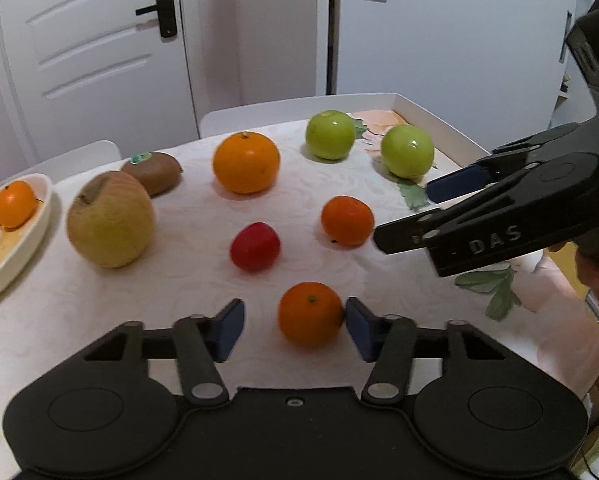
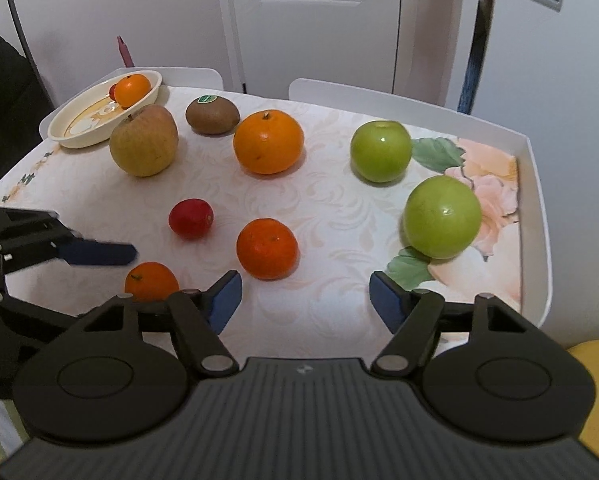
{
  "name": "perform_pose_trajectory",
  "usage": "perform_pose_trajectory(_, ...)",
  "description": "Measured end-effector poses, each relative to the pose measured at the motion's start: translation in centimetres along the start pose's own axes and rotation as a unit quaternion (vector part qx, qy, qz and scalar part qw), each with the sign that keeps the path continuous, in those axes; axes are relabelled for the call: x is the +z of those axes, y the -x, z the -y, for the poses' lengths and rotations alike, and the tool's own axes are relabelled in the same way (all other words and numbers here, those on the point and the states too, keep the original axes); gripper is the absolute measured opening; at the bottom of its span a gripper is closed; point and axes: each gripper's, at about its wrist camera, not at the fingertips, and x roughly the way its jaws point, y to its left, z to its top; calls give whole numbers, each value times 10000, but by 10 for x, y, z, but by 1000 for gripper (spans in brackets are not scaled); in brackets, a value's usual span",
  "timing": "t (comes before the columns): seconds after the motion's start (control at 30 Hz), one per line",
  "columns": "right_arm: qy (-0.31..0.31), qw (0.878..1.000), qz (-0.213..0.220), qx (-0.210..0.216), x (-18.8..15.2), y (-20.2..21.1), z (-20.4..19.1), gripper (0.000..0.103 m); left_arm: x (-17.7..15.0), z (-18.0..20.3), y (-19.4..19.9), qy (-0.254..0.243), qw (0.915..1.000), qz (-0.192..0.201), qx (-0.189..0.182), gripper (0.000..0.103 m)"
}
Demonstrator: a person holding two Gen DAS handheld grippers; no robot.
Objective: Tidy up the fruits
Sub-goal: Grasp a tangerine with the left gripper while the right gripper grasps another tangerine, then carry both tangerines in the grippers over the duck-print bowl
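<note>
Right now, my left tongs (image 1: 295, 326) gape around a mandarin (image 1: 310, 314), right tongs (image 2: 305, 300) open over bare cloth, raised table rim (image 2: 537, 184) close, two green apples beyond.

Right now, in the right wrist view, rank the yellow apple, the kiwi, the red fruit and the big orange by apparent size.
1. Yellow apple and big orange: too alike to rank.
2. Kiwi, though it lies farther back.
3. Red fruit, smallest.

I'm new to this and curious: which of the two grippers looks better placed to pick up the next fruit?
The left gripper. Its open jaws already sit on either side of the small orange, one pad touching it. The right gripper is open too, but nothing lies between its fingers.
</note>
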Motion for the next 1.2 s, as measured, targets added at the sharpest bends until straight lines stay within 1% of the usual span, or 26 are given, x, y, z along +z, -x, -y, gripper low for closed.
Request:
perform_pose_trajectory(0.03, -10, 10000, -9, 27, 0, -2, 0, 82, 0, 1, -2, -12, 10000, -15, -64, 47)
perform_pose_trajectory(0.07, -12, 10000, -25, 63, 0, -4, -1, 80, 0, 2, -3, -18, 9999, -28, -134, 41)
perform_pose_trajectory(0.17, 7, 9999, -49, 140, 2, -9, -3, 78, 1, 5, -3, -103, 9999, -14, -94, 40)
perform_pose_trajectory(0.33, 37, 9997, -44, 228, 6, -14, -7, 74, 0, 2, -1, -108, 9999, -38, -36, 40)
perform_pose_trajectory(0.73, 41, 9996, -37, 279, 12, -25, -11, 65, -1, -9, 0, -41, 10000, -56, 49, 40)
perform_pose_trajectory(0.77, 46, 9996, -31, 286, 13, -26, -12, 63, -1, -10, 0, -34, 10000, -54, 61, 40)
perform_pose_trajectory(0.83, 60, 9994, -35, 326, 15, -27, -13, 53, -2, -12, 1, -9, 10000, -56, 70, 40)
perform_pose_trajectory(1.03, 110, 9993, 26, 344, 22, -23, -21, 53, -2, -20, 7, 108, 9998, -6, 176, 40)
perform_pose_trajectory(1.2, 183, 9990, 136, 389, 33, -13, -32, 53, 3, -33, 19, 257, 9990, 117, 332, 40)
